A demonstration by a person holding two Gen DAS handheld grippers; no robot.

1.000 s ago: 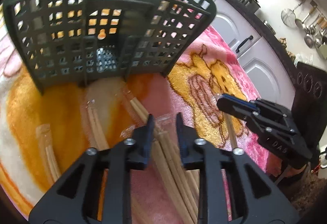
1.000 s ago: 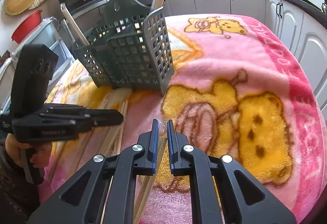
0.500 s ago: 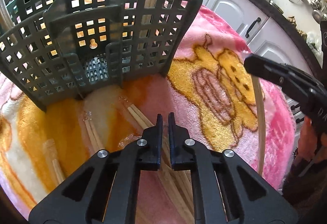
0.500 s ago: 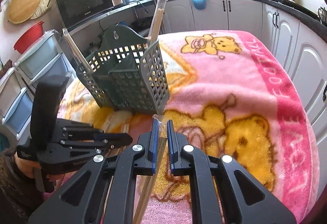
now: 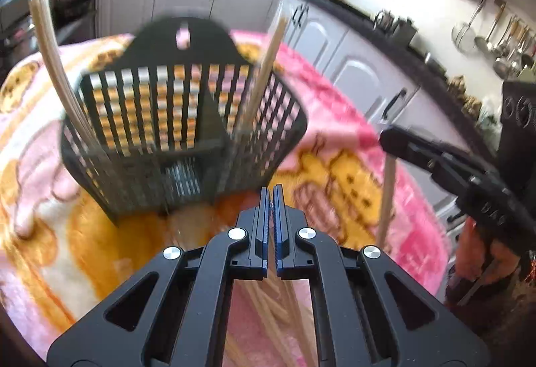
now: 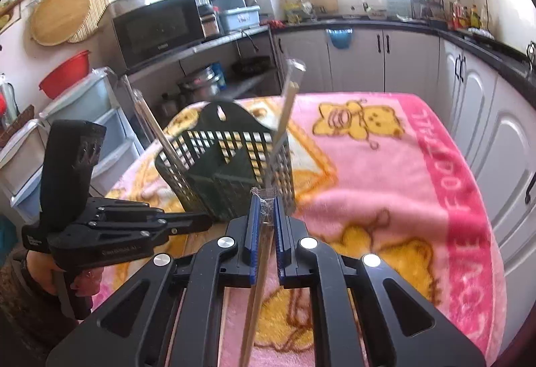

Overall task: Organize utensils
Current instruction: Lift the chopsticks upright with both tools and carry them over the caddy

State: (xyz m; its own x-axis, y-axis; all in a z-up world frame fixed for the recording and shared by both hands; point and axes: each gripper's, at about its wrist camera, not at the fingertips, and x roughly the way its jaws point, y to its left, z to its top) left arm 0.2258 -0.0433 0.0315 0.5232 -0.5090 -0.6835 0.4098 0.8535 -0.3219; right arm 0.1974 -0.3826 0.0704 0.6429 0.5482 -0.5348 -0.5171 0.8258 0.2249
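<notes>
We are carrying a wrapped chopstick pair [image 6: 258,280], clenched in the right gripper [image 6: 265,226], toward the slotted utensil basket [image 6: 227,166] on the blanket-covered worktop [image 6: 385,172]. The left gripper [image 5: 271,226] jaws are pressed together, apparently empty. Best to hold the pair upright and lower it into a free compartment. The blanket is reading "FOOTBALL"; the gripper lettering is illegible.

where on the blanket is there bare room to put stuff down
Free: the pink blanket right of the caddy, up to the red border. Crowded: in front of the caddy, where loose chopsticks lie under the left gripper.
</notes>
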